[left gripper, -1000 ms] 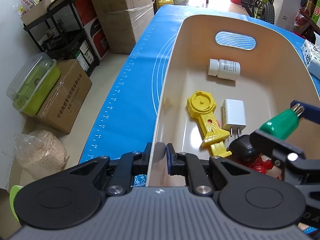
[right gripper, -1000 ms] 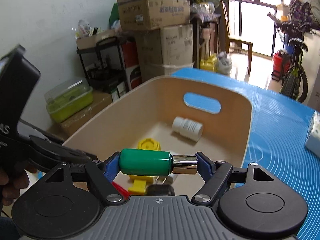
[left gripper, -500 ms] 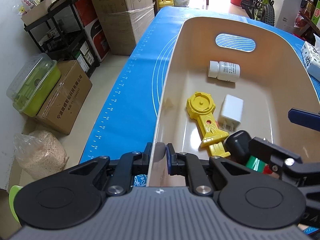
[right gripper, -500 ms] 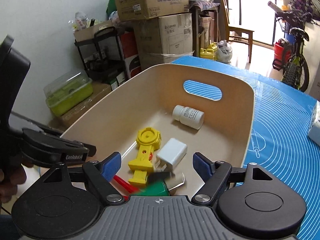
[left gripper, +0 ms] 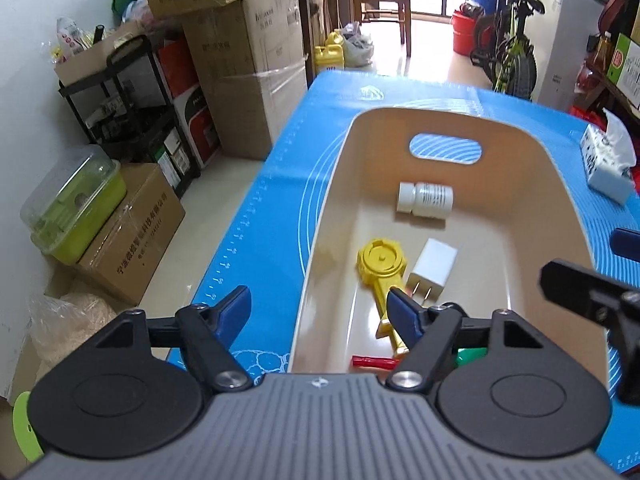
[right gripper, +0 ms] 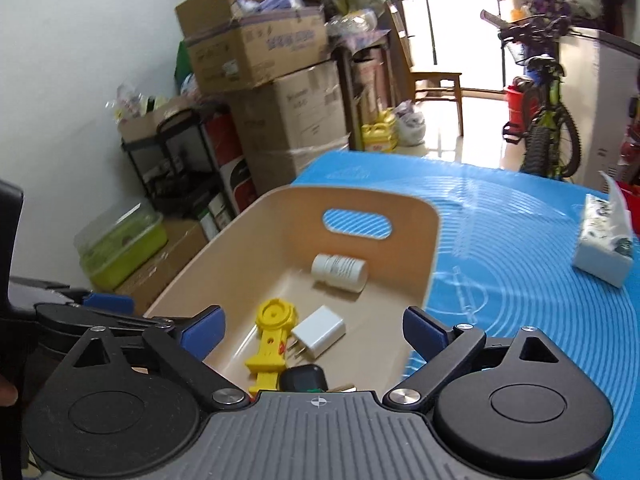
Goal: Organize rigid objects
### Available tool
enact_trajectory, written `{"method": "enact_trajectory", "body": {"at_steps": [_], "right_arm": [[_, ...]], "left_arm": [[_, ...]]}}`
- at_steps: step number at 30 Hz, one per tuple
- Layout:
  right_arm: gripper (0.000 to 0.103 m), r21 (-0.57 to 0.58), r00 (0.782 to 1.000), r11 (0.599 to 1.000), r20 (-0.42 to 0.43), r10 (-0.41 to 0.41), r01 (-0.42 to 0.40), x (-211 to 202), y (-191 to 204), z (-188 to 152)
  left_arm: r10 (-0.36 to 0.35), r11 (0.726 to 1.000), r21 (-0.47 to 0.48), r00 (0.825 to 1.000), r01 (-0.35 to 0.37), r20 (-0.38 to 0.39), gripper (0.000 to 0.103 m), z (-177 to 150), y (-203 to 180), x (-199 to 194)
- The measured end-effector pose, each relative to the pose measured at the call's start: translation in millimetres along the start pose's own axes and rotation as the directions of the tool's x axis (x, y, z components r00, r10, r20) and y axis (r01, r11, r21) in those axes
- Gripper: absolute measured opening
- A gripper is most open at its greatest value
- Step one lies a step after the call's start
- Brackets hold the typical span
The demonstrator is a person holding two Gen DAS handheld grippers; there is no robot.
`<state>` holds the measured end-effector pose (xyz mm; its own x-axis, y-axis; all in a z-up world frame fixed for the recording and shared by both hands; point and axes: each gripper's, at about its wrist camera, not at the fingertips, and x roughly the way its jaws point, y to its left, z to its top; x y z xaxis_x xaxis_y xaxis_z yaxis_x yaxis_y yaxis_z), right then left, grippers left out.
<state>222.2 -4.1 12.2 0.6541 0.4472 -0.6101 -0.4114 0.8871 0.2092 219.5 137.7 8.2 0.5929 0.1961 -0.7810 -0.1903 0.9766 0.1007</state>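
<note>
1. Your left gripper is letting go: its jaws are opening with one blue pad on either side of the near wall of the beige plastic bin with a cut-out handle slot, and neither pad presses on it.
2. Your right gripper is likewise opening and holds nothing; it hangs over the near end of the bin with only open space between its pads.
3. Judging by what lies inside, most of the sorting looks done. The bin holds a white pill bottle lying on its side near the far end, a yellow plastic toy with a round geared head in the middle, and a white square plug-in charger touching the toy's right side.
4. At the near end, partly hidden by your grippers, you have a small black rounded case, a green-handled tool and a thin red stick-like piece. What the red piece is, I cannot tell.
5. Outside the bin, on the blue silicone mat, the only loose thing in view is a white soft pack of tissues, well apart to the right. Whether it belongs with the rigid items is doubtful.
6. I judge little or nothing is left to collect, as far as these views reach.
</note>
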Motion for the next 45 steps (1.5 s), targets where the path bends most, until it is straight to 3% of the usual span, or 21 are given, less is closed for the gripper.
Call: {"method": "enact_trajectory", "body": {"at_steps": [7, 21, 35, 45], "right_arm": [[0.097, 0.042, 0.998, 0.998, 0.035, -0.049, 0.047, -31, -8, 3], [0.098, 0.009, 0.986, 0.993, 0.119, -0.116, 0.116, -107, -4, -7], [0.098, 0.052, 0.971, 0.982, 0.147, -0.187, 0.181, -181, -12, -39], [0.098, 0.093, 0.964, 0.974, 0.149, -0.22, 0.208, -214, -20, -70]], "left_arm": [[0.011, 1.0, -0.015, 0.998, -0.011, 0.057, 0.075, 3, -5, -27], [0.0, 1.0, 0.025, 0.993, -0.003, 0.12, 0.075, -16, -24, -90], [-0.023, 0.999, 0.051, 0.991, 0.016, 0.133, 0.076, -67, -43, -135], [-0.037, 0.999, 0.03, 0.98, 0.032, 0.193, 0.076, -101, -54, -158]]}}
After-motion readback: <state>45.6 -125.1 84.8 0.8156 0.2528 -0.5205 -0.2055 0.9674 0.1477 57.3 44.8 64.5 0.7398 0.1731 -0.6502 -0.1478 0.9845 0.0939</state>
